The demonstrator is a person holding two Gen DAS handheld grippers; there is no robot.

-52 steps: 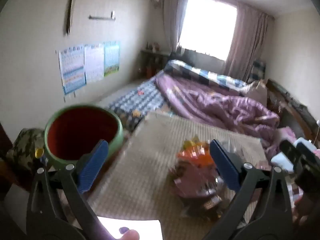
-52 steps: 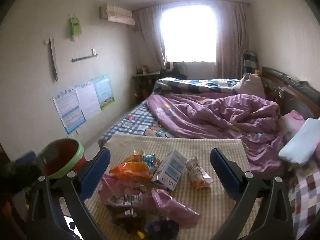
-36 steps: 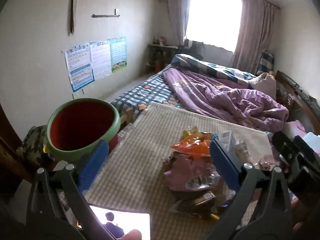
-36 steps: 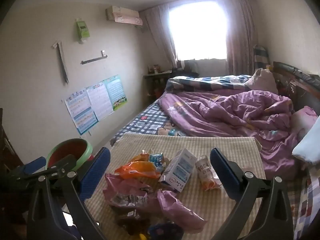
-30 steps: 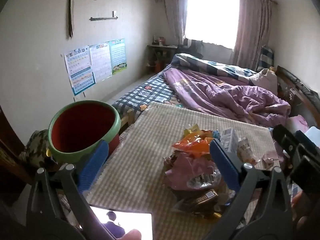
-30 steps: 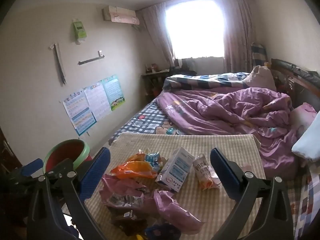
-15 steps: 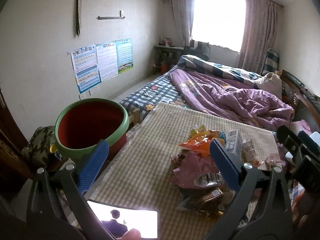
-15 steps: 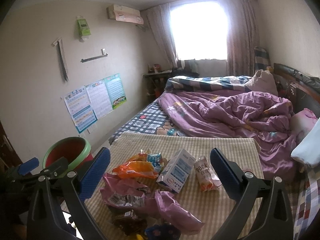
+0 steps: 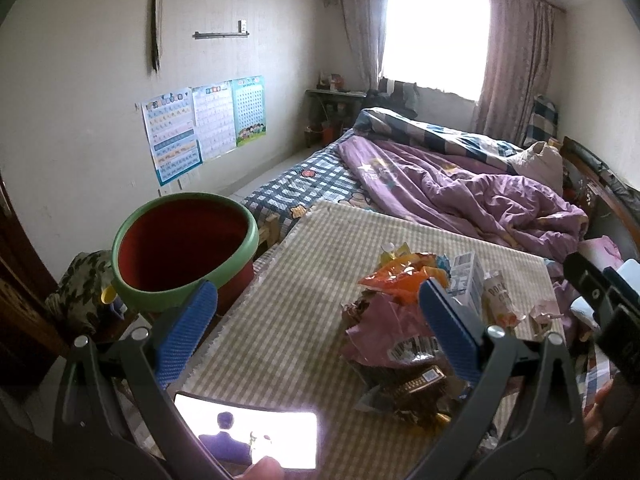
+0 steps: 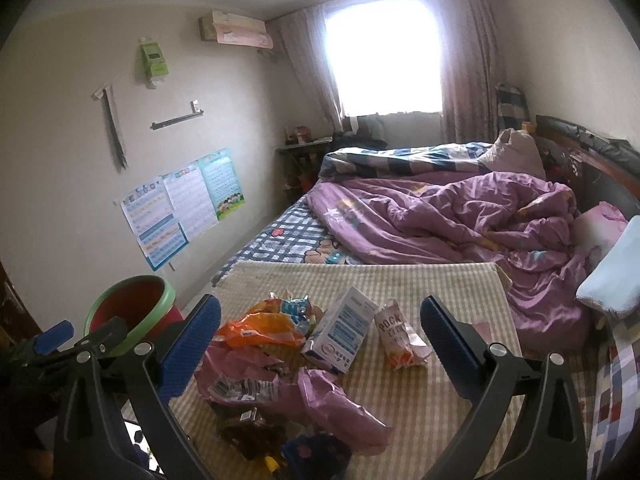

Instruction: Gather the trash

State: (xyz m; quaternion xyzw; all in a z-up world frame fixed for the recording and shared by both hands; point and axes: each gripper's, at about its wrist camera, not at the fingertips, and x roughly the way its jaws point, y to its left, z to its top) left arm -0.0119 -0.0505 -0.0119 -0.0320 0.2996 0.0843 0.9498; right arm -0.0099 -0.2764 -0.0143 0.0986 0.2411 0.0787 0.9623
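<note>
A heap of trash lies on a checked mat (image 10: 440, 280): an orange wrapper (image 10: 260, 330), a white and blue carton (image 10: 340, 330), a snack packet (image 10: 398, 334), pink wrappers (image 10: 336, 404) and dark wrappers. The heap also shows in the left wrist view (image 9: 400, 320). A red bin with a green rim (image 9: 184, 248) stands left of the mat, also in the right wrist view (image 10: 128, 312). My left gripper (image 9: 316, 332) is open and empty above the mat's near left part. My right gripper (image 10: 320, 344) is open and empty, above the heap.
A lit phone (image 9: 248, 432) lies on the mat's near edge. Behind the mat is a bed with a purple quilt (image 10: 460, 216). A pale blue pillow (image 10: 616, 276) lies at right. Posters (image 9: 204, 124) hang on the left wall.
Both grippers stay open. The left view has drawn back a little, so more of the phone and bin shows. The right view has barely shifted.
</note>
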